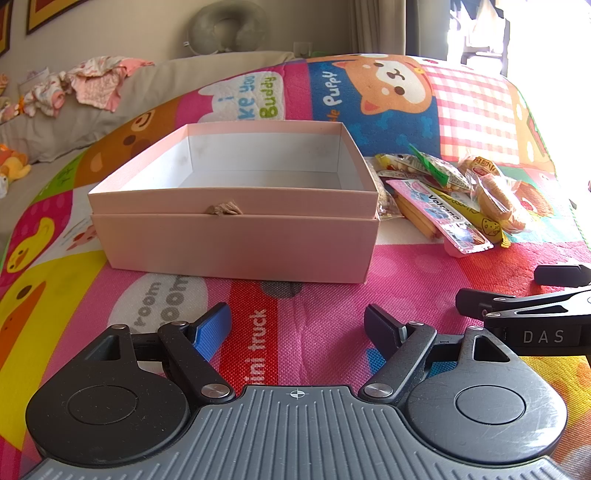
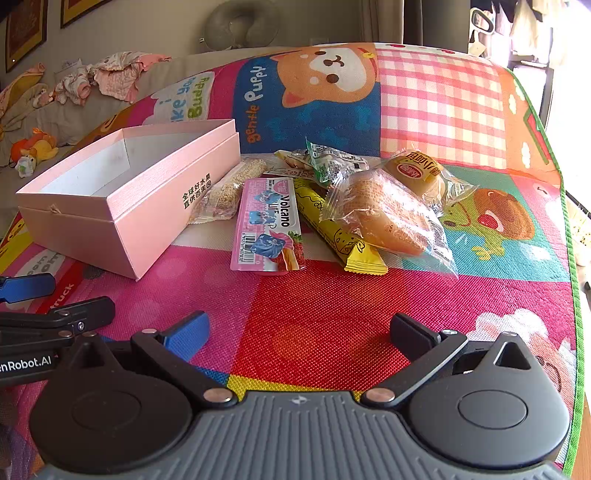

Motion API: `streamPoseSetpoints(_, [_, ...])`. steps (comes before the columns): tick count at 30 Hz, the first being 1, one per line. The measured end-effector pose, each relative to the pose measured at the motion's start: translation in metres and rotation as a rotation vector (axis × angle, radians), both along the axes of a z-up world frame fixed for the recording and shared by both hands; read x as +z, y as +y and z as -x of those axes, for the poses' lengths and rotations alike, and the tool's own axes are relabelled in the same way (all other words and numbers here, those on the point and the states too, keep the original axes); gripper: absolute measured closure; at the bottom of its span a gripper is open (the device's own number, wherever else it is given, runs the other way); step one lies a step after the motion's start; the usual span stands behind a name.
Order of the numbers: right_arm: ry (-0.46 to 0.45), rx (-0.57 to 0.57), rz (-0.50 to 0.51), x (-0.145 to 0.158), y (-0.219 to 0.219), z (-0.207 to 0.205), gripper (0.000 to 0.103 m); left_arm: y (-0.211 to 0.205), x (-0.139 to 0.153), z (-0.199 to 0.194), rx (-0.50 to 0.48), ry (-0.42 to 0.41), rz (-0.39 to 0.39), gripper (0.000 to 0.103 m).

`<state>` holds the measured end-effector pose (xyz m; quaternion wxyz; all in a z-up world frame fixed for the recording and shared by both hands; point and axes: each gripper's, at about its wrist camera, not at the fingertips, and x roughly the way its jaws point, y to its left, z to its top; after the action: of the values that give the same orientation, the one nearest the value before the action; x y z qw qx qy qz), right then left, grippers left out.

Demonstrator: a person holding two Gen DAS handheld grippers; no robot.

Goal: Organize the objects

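Left gripper [image 1: 297, 325] sits low over the cartoon play mat [image 1: 314, 332], fingers spread wide, nothing between them. Straight ahead: pink cardboard box [image 1: 236, 236], lid off, seated in a second pink shell; the part of the interior that shows is bare white. Small tan ribbon knot [image 1: 223, 209] on its near wall. Clear mat between the gripper and the box.

Right gripper [image 2: 299, 332] also spread wide, empty, hovering over the red patch of mat. Its tips show at the right edge of the left view, just beside the left gripper.

Snack pile lies on the mat just right of the box:
- pink Volcano packet [image 2: 267, 225], flat, nearest the right gripper
- yellow wrapper bar [image 2: 332, 229], partly under the clear-bagged bread roll [image 2: 388, 218]
- round cake in clear wrap [image 2: 417, 171] behind the roll
- sesame bar in clear wrap [image 2: 221, 192], touching the box's side wall
- green-printed pouch [image 2: 328, 162] at the back, on top of other small packets too cluttered to identify

Surroundings: grey sofa [image 1: 110, 107] beyond the mat with crumpled pink clothes [image 1: 92, 83], a plush toy [image 2: 35, 147] at left, grey neck pillow [image 2: 242, 24] against the wall, bright window at right.
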<state>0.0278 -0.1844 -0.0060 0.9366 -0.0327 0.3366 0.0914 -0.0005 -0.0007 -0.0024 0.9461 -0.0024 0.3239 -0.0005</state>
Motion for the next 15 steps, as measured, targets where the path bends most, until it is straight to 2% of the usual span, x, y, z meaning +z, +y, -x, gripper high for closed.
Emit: streamPoseSetpoints(15, [0.000, 0.000, 0.000, 0.0006, -0.0003, 0.0007, 0.000, -0.0006, -0.0007, 0.0001, 0.001, 0.000, -0.005, 0.018])
